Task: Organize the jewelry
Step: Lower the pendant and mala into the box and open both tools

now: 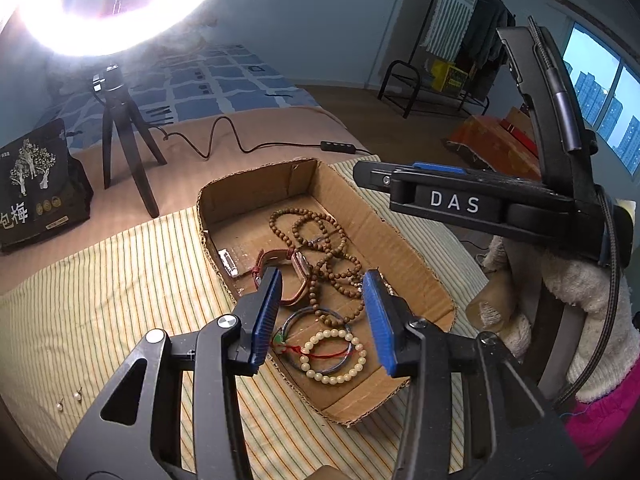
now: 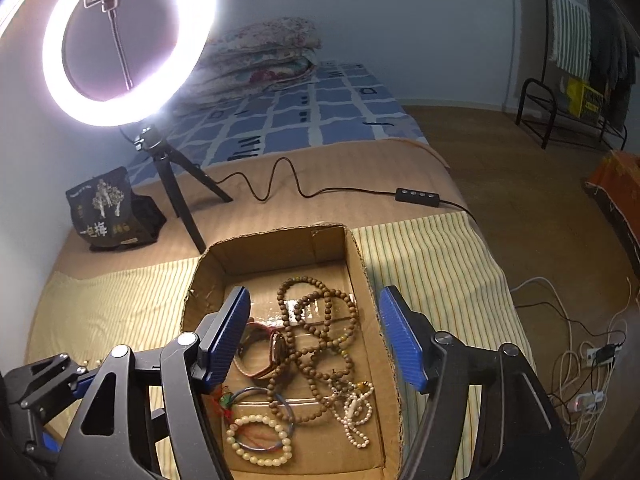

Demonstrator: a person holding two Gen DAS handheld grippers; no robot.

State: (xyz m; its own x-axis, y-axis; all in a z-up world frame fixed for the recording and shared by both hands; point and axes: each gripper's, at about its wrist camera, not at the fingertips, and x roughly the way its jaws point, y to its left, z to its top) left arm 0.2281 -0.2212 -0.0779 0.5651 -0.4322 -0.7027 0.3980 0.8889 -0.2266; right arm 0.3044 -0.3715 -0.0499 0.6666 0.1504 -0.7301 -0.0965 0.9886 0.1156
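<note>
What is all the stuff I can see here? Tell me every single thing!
cardboard box: one, brown, on the striped cloth
wooden bead strands: tangled, count unclear, brown, in the box
watch: one, reddish-brown strap, in the box
pale bead bracelet: one, cream, box's near end
blue bangle: one, beside the pale bracelet
small pearl strand: one, white, in the box
earrings: two, pearl-like, on the cloth outside the box
striped cloth: one, yellow
ring light: one, white, on a black tripod
snack bag: one, black, by the tripod
left gripper: blue pads, open
right gripper: blue pads, open
</note>
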